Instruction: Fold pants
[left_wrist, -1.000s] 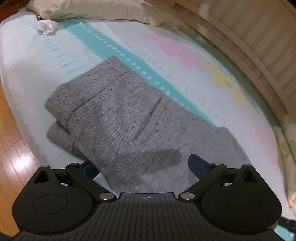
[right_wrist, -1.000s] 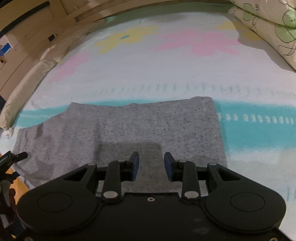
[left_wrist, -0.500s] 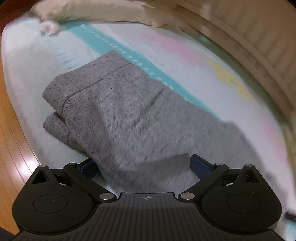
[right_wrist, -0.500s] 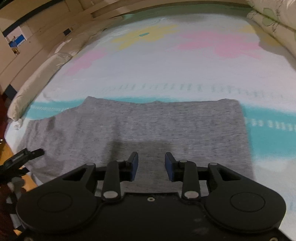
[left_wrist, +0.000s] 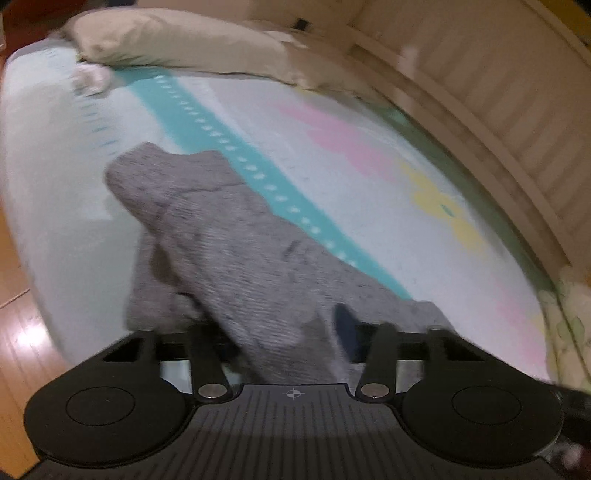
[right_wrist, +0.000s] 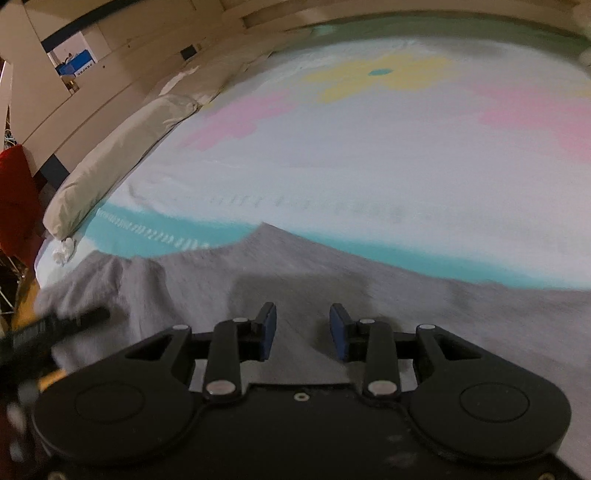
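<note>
The grey pants (left_wrist: 236, 243) lay on the bed (left_wrist: 388, 206), bunched inside the left hand-held gripper (left_wrist: 280, 332); whether it pinched them was unclear, so they could slip. The right hand-held gripper (right_wrist: 303, 328) hovered spread.

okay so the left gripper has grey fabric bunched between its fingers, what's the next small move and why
Probably carry the left gripper across toward the far end: the grey pants look pinched and lifted off the bed sheet, while the right gripper hovers open over the flat part.
</note>
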